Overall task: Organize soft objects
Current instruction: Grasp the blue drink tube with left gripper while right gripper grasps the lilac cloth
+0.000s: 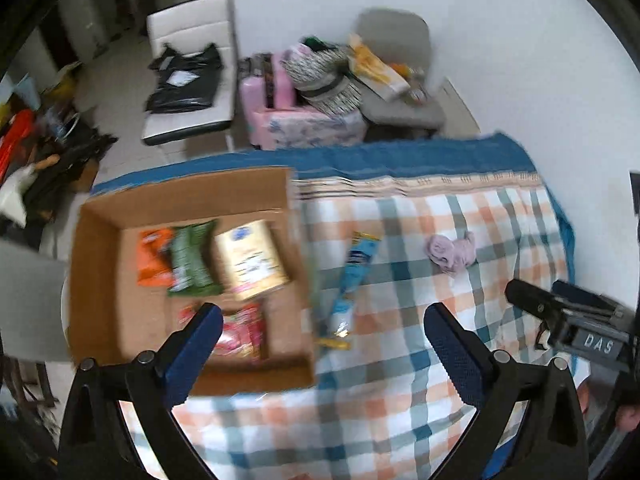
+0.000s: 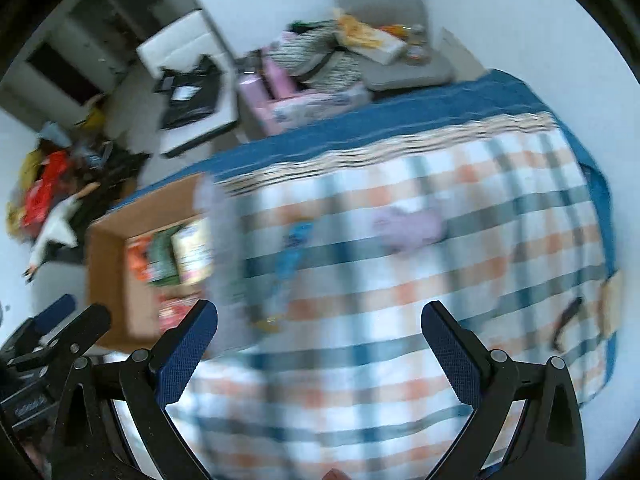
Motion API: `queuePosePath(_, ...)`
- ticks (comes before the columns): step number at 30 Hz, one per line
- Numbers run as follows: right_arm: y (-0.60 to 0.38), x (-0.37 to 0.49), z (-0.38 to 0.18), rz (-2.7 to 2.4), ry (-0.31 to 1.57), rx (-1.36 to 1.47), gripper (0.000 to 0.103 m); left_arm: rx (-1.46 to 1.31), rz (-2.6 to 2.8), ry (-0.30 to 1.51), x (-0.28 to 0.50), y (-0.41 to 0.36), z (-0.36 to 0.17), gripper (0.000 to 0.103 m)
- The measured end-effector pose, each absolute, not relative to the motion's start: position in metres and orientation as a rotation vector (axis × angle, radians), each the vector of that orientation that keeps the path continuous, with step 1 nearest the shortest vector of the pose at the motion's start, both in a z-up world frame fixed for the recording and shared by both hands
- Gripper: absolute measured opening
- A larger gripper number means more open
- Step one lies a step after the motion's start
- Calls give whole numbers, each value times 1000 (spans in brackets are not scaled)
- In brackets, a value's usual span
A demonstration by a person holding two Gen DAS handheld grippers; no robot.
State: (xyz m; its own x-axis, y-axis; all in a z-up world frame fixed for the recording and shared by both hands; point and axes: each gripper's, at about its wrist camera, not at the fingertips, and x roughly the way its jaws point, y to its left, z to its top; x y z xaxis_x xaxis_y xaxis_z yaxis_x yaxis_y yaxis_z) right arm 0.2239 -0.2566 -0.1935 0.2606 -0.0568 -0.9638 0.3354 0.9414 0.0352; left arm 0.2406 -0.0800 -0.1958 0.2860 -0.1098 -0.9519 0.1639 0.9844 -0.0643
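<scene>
Left tool (image 1: pixel 322 332): jaws wide apart, nothing between them, hovering above the near right corner of the cardboard box (image 1: pixel 100 272). Right tool (image 2: pixel 318 330): jaws also wide apart, empty, over the checked cloth (image 2: pixel 400 380) that covers the worktop. Right-wrist view is heavily smeared by blur; detail there is unreliable.

Box, centre left of left-wrist frame, holds an orange packet (image 1: pixel 154 258), a green packet (image 1: pixel 192 258), a cream packet (image 1: pixel 252 258) and a red packet (image 1: pixel 240 330).

Outside the box: blue packet (image 1: pixel 354 280) lies on the cloth just right of the box wall, centre of frame. Lilac rag (image 1: pixel 452 254), crumpled, sits well apart, toward centre right.

Risks (judgement):
- Blue packet is flat and slick-looking; a pinch on one end may let it droop and catch on the box wall
- Jaws coming down flat could grab a fold of cloth with it
- Rag may be caught by only a loose edge and drop out
- Both tools are close together; crossing toward the box could make them collide

Orientation: blue packet's long axis runs top-to-bottom in frame, tilted slightly, upper end toward upper right, lower end toward the left tool. Rag has no clear axis
</scene>
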Motion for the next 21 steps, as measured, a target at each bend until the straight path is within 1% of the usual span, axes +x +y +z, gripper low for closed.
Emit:
queuePosePath(4, -323, 238, -235, -323, 1378, 256, 103, 145, -165, 1362, 268, -124, -249, 103)
queuePosePath(7, -359, 249, -268, -354, 1468, 302, 103, 202, -132, 1461, 285, -147, -299, 103)
queuePosePath(9, -376, 254, -289, -352, 1516, 363, 103, 234, -124, 1502, 292, -159, -323, 103)
queuePosePath(12, -383, 263, -309, -322, 1542, 368, 103, 298, -108, 1554, 304, -171, -355, 103)
queuePosePath(16, -380, 279, -327, -286, 1551, 367, 103, 343, -102, 1600, 316, -180, -383, 103)
queuePosePath(18, -377, 287, -331, -274, 1553, 353, 103, 352, -91, 1606, 321, -180, -389, 101)
queuePosePath(19, -378, 292, -334, -271, 1554, 345, 103, 356, -82, 1618, 323, -179, -394, 98)
queuePosePath(21, -380, 300, -340, -264, 1560, 343, 103, 374, -60, 1626, 326, -180, -401, 97)
